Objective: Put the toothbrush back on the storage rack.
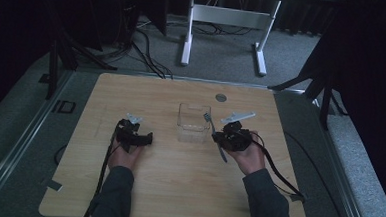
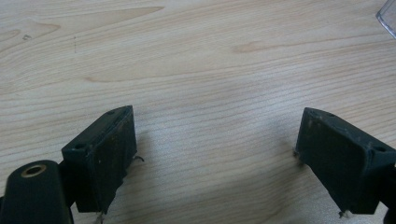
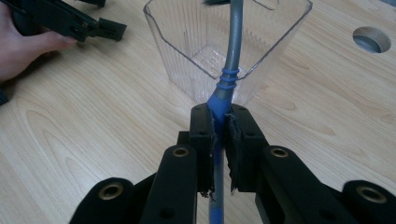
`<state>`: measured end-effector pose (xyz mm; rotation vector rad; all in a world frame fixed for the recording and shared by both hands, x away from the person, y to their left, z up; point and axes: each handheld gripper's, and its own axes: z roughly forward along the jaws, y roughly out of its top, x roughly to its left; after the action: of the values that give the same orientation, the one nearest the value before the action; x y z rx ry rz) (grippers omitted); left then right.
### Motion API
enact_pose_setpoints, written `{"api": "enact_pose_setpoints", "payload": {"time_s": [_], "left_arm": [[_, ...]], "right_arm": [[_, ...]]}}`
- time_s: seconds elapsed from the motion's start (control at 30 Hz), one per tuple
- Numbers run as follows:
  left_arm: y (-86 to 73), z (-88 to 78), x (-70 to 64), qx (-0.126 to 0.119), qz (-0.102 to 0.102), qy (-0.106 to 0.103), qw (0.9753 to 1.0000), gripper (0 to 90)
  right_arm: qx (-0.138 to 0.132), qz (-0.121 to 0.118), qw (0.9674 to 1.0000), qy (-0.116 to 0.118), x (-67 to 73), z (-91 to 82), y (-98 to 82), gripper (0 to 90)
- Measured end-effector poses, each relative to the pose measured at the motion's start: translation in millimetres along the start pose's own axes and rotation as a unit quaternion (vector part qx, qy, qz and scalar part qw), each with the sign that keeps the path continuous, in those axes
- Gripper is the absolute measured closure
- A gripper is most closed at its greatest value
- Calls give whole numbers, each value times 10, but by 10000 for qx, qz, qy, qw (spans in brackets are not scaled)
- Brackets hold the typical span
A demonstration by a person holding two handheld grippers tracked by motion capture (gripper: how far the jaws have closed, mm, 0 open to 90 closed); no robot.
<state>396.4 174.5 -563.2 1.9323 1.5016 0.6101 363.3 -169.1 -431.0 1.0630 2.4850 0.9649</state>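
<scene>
My right gripper is squeezed shut on a fork. The pads pinch the blue handle, so the grey neck and the prongs stick out in front. In the high view the fork slants up, with its prongs over the near right corner of the clear box and the handle end poking back toward me. I think I hold it by the handle so the prong end can go down into the box first.

The box is open on top and has nothing inside. It stands upright near the middle of the table, a bit toward the far edge. A round hole sits near the far edge behind it.

My right hand wraps the gripper from behind, just right of the box, with my arm coming in from the near edge.

My left gripper is wide open with only bare wood between its jaws. My left hand rests on the table left of the box, waiting.
</scene>
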Motion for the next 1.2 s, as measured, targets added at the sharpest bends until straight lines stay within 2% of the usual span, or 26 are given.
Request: {"api": "enact_pose_setpoints", "payload": {"time_s": [0.33,0.6,1.03,1.2], "left_arm": [[0,-1,0,1,-1,-2,10000,124],[0,-1,1,8,3,-2,10000,124],[0,-1,1,7,9,-1,10000,124],[0,-2,2,11,15,-1,10000,124]], "right_arm": [[-185,92,9997,142,-26,-3,19,812],[-276,111,9995,146,-39,-15,27,813],[-572,374,9972,305,-74,-13,60,813],[-683,411,9964,302,-85,-22,64,813]]}}
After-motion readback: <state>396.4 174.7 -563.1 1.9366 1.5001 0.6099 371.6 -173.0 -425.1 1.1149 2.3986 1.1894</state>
